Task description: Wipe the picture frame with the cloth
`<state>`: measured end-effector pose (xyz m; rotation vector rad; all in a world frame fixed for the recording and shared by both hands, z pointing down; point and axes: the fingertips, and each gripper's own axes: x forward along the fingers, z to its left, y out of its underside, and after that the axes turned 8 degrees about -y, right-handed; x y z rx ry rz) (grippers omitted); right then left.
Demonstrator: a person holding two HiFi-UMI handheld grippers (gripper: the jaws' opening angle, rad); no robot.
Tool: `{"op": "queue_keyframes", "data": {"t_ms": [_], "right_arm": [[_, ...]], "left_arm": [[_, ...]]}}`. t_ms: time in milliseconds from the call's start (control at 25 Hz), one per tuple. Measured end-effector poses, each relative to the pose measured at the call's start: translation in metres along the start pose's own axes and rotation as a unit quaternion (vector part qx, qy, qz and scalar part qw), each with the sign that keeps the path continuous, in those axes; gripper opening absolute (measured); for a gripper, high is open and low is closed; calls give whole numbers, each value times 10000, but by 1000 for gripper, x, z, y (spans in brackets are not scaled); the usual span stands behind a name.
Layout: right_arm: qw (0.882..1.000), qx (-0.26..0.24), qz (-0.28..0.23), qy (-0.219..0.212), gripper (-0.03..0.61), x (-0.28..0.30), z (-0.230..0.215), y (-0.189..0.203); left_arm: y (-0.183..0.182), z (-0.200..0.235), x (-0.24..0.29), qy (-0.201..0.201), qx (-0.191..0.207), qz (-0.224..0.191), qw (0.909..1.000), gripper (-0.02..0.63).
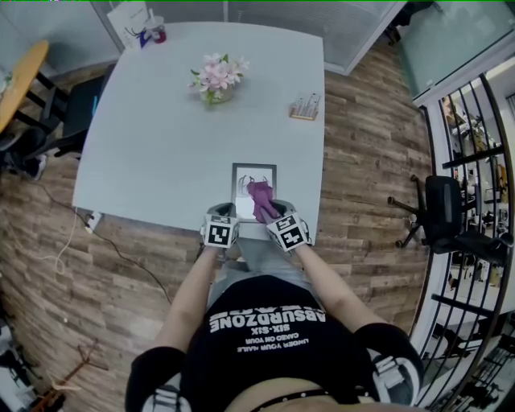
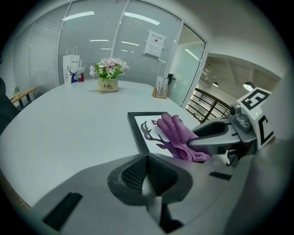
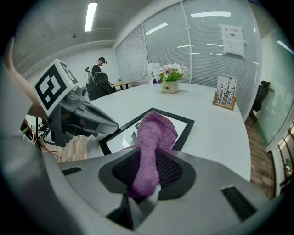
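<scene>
A black picture frame (image 1: 253, 170) with a white deer print lies flat near the table's front edge. The purple cloth (image 1: 261, 199) rests on its right half. My right gripper (image 1: 271, 212) is shut on the cloth (image 3: 154, 137), which runs out between the pads onto the frame (image 3: 184, 129). My left gripper (image 1: 224, 212) sits just left of the frame's near corner, shut with nothing between its pads (image 2: 147, 176). In the left gripper view the frame (image 2: 137, 129), the cloth (image 2: 177, 135) and the right gripper (image 2: 216, 140) lie ahead to the right.
On the grey table (image 1: 161, 145) stand a flower pot (image 1: 216, 79) at the back, a wooden card holder (image 1: 306, 107) at the right edge and a paper bag (image 1: 133, 20) at the far corner. Chairs (image 1: 80, 113) stand left, another chair (image 1: 442, 209) right.
</scene>
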<state>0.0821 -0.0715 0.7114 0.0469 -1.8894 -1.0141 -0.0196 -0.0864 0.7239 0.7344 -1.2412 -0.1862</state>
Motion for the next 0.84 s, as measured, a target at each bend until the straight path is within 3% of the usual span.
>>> {"op": "queue_keyframes", "data": {"t_ms": [840], "right_arm": [[9998, -89, 163, 25, 115, 2, 0, 0]], "left_arm": [[-2, -1, 0, 17, 132, -19, 9999, 15]]}}
